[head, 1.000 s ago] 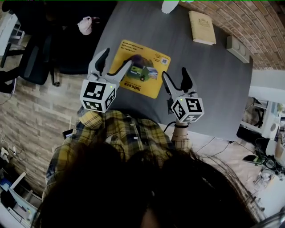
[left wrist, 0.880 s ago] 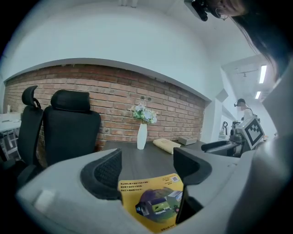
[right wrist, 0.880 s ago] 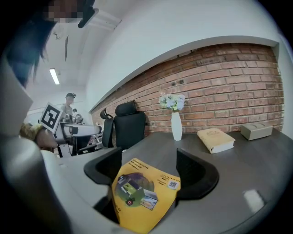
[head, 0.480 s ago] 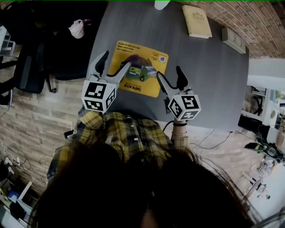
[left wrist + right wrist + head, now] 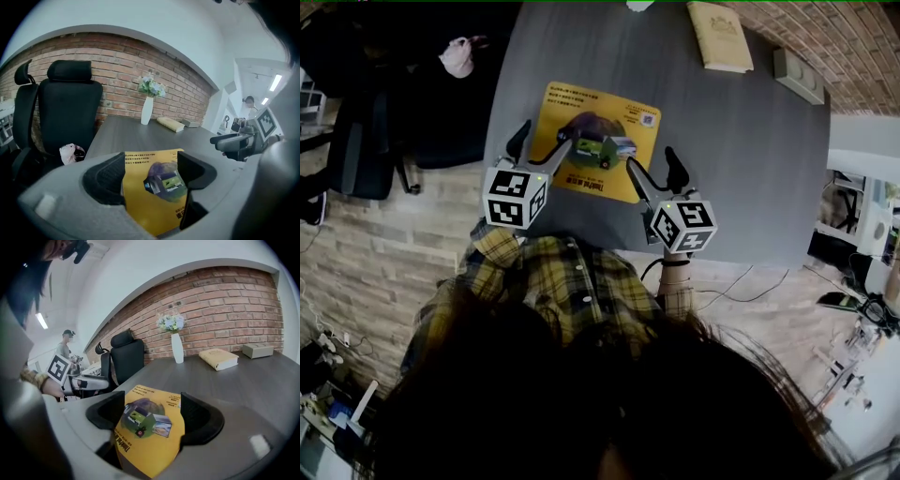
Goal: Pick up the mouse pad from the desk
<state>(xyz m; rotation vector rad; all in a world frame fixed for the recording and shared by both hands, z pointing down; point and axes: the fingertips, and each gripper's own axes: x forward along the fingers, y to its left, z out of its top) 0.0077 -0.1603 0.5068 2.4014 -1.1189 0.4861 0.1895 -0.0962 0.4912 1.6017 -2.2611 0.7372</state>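
Yellow mouse pad [image 5: 596, 141] | grey desk [image 5: 741, 159] | book [image 5: 719, 36], vase [image 5: 147, 110], box [image 5: 799, 75] beyond

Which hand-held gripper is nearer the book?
Right. The right hand-held gripper is at the mouse pad edge facing the book; the left hand-held gripper is at the opposite edge.

The mouse pad [image 5: 598, 141] lies on the desk [image 5: 741, 169] near its front edge. A book [image 5: 719, 36] and a box [image 5: 798, 75] lie behind it to the right, and a chair [image 5: 361, 141] stands left of the desk.

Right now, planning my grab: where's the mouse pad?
Head view: the mouse pad lies near-left on the desk, just ahead of the left claw and right claw.
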